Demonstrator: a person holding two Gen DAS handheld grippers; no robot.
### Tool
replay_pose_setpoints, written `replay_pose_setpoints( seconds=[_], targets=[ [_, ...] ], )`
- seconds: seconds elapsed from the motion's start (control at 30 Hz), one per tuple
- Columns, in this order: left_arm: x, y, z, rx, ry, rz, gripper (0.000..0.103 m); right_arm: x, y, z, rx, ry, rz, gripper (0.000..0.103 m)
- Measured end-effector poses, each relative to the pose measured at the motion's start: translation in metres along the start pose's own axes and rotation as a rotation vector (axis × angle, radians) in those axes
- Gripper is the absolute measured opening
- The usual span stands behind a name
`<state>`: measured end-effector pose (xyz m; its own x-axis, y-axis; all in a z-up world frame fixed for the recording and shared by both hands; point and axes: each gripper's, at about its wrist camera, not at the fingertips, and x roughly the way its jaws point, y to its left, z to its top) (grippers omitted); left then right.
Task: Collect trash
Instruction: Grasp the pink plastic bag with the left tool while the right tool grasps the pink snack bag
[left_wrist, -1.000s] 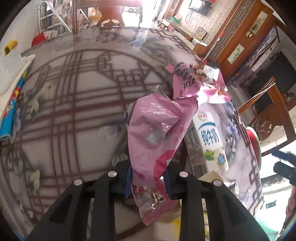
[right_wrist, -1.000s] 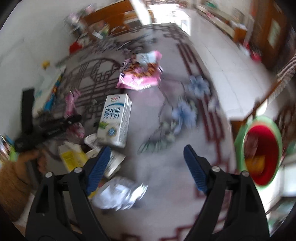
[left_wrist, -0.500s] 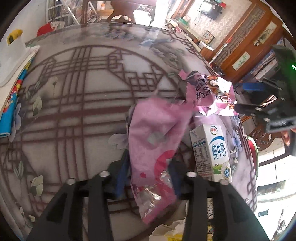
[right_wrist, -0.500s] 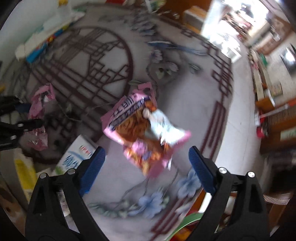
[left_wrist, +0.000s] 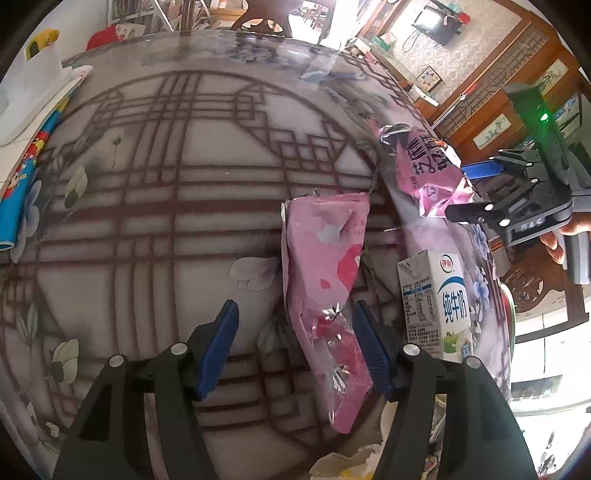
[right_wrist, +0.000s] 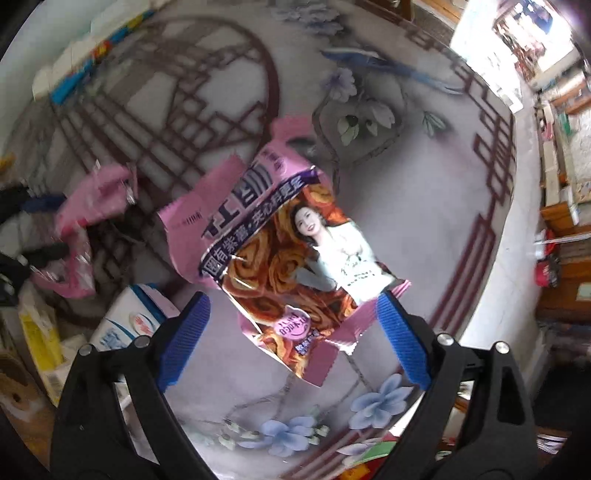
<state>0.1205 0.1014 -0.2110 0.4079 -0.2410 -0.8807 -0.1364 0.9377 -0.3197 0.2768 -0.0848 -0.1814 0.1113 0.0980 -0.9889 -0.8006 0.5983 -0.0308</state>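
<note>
Trash dots the tabletop (left_wrist: 155, 229). In the left wrist view, the left hand-held gripper (left_wrist: 293, 343) has just been opening; a pink wrapper (left_wrist: 325, 273) leans against its right pad only, clear of the left one, so nothing is clamped. A milk carton (left_wrist: 436, 302) stands at 3 o'clock of it. At 1 o'clock, the right hand-held gripper (left_wrist: 469, 192) sits by a snack bag (left_wrist: 428, 170).

In the right wrist view, the right hand-held gripper (right_wrist: 293, 339) is wide open (pointing down) around that snack bag (right_wrist: 295, 258), its right pad touching the bag's edge. The pink wrapper (right_wrist: 88, 218) lies at 9 o'clock.
</note>
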Motion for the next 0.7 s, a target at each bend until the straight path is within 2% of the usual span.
replay_pose_setpoints(
  seconds=[0.07, 0.23, 0.27, 0.3, 0.33, 0.37, 0.4, 0.43, 0.7],
  targets=[
    [0.005, -0.004, 0.001, 0.006, 0.006, -0.001, 0.061, -0.005, -0.005, 0.002, 0.042, -0.029, 0.032, 0.09],
    [0.015, -0.015, 0.002, 0.032, 0.017, 0.0, 0.057, -0.005, -0.012, 0.012, 0.065, -0.029, 0.019, 0.092],
    [0.016, -0.017, 0.003, 0.037, 0.017, 0.002, 0.048, -0.002, -0.013, 0.013, 0.073, -0.022, 0.032, 0.092],
    [0.017, -0.018, 0.003, 0.033, 0.022, -0.001, 0.034, 0.0, -0.013, 0.013, 0.079, -0.018, 0.041, 0.092],
    [0.017, -0.018, 0.003, 0.026, 0.026, -0.007, 0.027, 0.004, -0.014, 0.013, 0.088, -0.017, 0.059, 0.086],
    [0.017, -0.017, 0.003, 0.02, 0.027, -0.008, 0.025, 0.005, -0.015, 0.012, 0.096, -0.021, 0.073, 0.077],
    [0.016, -0.017, 0.003, 0.019, 0.021, -0.005, 0.021, 0.006, -0.014, 0.01, 0.109, -0.027, 0.09, 0.055],
    [0.014, -0.016, 0.002, 0.021, 0.01, -0.001, 0.02, 0.007, -0.015, 0.009, 0.12, -0.033, 0.105, 0.047],
    [-0.013, -0.017, 0.004, 0.022, -0.073, 0.005, 0.017, -0.032, -0.001, -0.03, 0.313, -0.226, 0.198, 0.04]
  ],
)
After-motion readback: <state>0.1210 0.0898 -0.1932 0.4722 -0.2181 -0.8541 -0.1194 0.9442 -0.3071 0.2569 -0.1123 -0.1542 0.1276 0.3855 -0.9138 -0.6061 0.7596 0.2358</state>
